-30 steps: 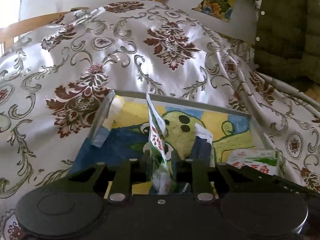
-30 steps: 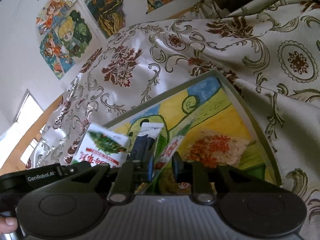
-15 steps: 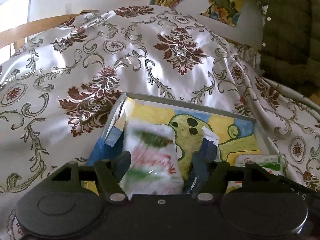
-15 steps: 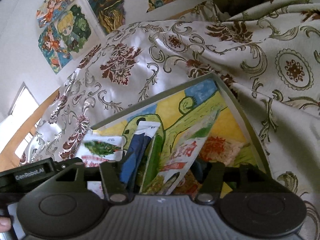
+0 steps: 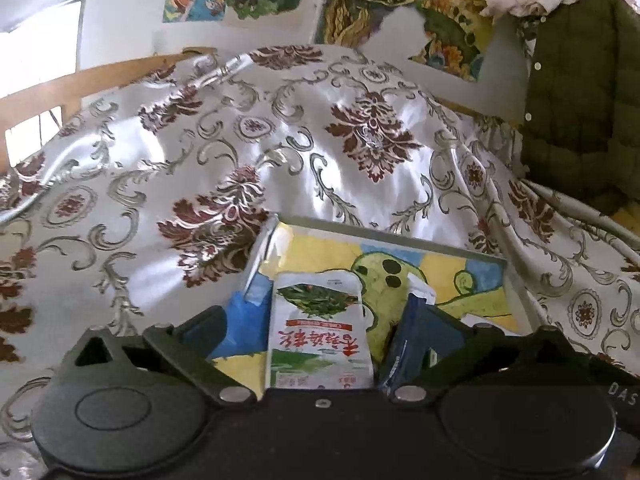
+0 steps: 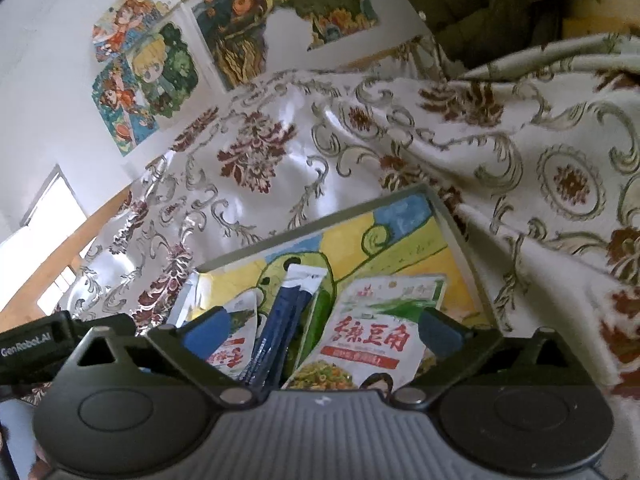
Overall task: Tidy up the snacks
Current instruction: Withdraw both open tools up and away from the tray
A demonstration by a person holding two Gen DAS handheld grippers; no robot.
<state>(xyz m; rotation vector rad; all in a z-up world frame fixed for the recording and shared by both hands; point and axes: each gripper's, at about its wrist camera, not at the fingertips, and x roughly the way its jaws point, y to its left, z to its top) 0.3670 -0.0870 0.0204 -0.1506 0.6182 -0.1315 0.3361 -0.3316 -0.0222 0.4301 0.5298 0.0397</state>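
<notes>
1. The left gripper [image 5: 320, 320] is spreading its jaws wide, pads clear of the green-and-white snack packet [image 5: 318, 336] lying flat in the painted tray [image 5: 400, 236].
2. A dark blue sachet [image 6: 280, 332] is sitting mid-tray between the packets.
3. The right gripper [image 6: 322, 326] is opening too, the red-lettered snack packet [image 6: 376, 340] lying loose between its jaws.
</notes>
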